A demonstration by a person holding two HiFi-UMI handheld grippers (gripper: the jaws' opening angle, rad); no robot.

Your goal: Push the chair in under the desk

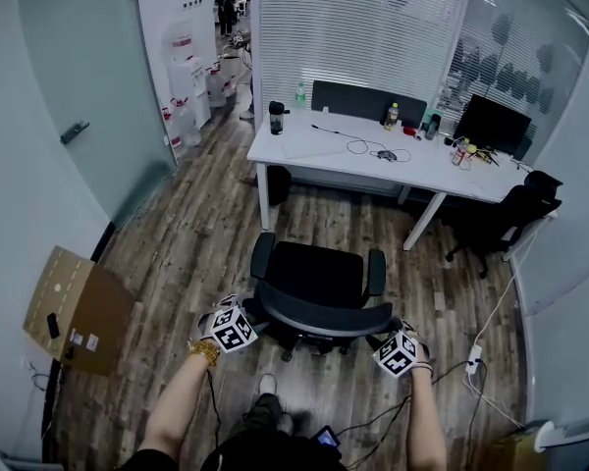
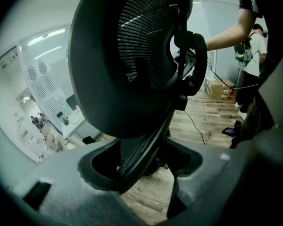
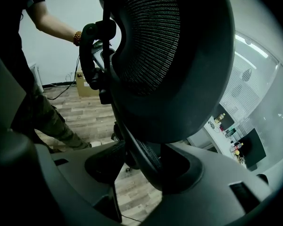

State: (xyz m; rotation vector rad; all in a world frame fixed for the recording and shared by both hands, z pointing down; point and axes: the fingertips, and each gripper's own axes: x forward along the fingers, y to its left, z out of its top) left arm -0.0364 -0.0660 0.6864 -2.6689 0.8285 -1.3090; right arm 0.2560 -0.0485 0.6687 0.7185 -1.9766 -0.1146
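Jaws: left gripper [image 2: 142, 174], right gripper [image 3: 146, 175] both wide, unclamped, astride curved black mesh back of chair [image 1: 319, 275] | desk [image 1: 309, 147] flat white

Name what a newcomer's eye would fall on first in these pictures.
A black office chair stands mid-floor, short of the white desk beyond it. The left gripper and right gripper sit at either end of its backrest, whose rim runs between their open fingers.

chair [image 1: 314, 278] base: mostly hidden under seat | desk [image 1: 309, 150] items: too small to identify | backrest [image 2: 132, 55] top: cropped
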